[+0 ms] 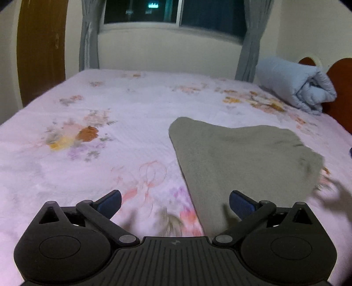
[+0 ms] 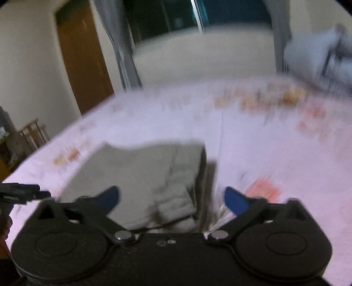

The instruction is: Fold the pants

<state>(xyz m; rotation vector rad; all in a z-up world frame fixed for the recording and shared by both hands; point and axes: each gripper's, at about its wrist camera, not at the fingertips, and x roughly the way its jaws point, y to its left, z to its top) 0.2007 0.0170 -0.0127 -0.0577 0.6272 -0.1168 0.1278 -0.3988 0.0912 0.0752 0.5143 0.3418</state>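
One pair of grey-green pants [image 1: 239,160] lies folded on the bed [image 1: 99,167], on the floral pink sheet, toward the near edge and nearer the headboard side than the foot. In the left wrist view the fabric forms one broad, roughly triangular panel, with its far edge rumpled. In the right wrist view the same pants [image 2: 140,173] show one straight folded edge on the right; this view is motion-blurred.

Two hand-held grippers are present. The left hand-held gripper [image 1: 175,201] stands wide, both blue pads well apart, with nothing between them; the pants lie on the bed below and beyond its right finger. The right hand-held gripper [image 2: 171,199] is likewise wide and holds nothing; the pants lie below its gap. A part of the left hand-held gripper [image 2: 24,193] shows at the left border of the right wrist view.

One rolled light-blue quilt [image 1: 294,84] rests at the far headboard corner of the bed. One window [image 1: 171,11] with two grey curtains and one brown door [image 1: 41,48] stand behind the bed.
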